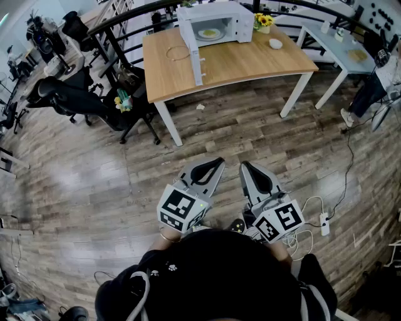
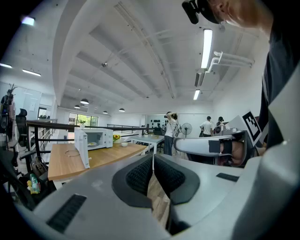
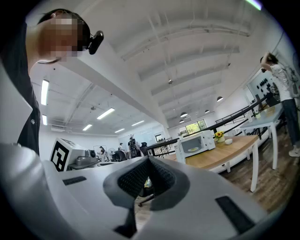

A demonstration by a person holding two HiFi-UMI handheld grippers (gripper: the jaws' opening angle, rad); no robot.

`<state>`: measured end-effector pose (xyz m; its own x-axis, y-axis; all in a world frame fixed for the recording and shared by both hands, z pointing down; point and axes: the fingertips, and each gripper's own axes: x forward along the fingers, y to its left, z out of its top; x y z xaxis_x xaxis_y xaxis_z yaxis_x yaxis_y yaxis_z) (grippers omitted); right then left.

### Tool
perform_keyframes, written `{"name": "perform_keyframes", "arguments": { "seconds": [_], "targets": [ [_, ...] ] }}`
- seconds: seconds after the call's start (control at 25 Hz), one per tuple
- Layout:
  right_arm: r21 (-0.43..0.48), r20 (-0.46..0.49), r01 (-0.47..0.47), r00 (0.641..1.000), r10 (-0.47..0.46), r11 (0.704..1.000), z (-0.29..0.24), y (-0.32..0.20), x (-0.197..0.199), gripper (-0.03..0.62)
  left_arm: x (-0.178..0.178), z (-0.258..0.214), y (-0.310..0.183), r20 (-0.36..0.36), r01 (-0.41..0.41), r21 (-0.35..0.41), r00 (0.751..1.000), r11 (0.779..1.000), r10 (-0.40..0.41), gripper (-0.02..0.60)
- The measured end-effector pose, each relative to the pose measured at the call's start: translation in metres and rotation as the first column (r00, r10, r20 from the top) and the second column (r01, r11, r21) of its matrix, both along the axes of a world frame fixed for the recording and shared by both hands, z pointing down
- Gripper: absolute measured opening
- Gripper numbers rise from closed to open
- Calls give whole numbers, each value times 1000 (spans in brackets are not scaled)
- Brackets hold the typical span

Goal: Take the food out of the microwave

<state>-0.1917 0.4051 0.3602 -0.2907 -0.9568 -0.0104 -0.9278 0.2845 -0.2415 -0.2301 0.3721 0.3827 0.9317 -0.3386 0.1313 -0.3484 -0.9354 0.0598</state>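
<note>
Food (image 1: 209,33) waits in the microwave (image 1: 241,19). My left tool (image 1: 210,168) and right tool (image 1: 250,170) are closed, empty; unopened, they'd shove it.

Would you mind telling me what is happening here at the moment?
A person stands some way back from the light wooden table, holding the left gripper and the right gripper close to the body, both shut and empty. On the table, the white microwave has its door swung open, and the plate of yellowish food sits inside, not yet reached.
</note>
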Motion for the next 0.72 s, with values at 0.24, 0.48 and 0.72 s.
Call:
{"name": "perform_keyframes", "arguments": {
  "seconds": [0.24, 0.48, 0.72],
  "targets": [
    [-1, 5, -5, 1000, 5, 1000, 0, 0, 5, 1, 4, 0, 0, -1, -2, -4, 1000, 1000, 2, 21],
    [-1, 21, -18, 1000, 18, 1000, 1, 6, 13, 1, 10, 0, 6, 2, -11, -5, 1000, 1000, 11, 21],
    [-4, 60, -46, 997, 46, 999, 4, 9, 27, 1, 20, 1, 9, 3, -26, -7, 1000, 1000, 26, 21]
  ]
}}
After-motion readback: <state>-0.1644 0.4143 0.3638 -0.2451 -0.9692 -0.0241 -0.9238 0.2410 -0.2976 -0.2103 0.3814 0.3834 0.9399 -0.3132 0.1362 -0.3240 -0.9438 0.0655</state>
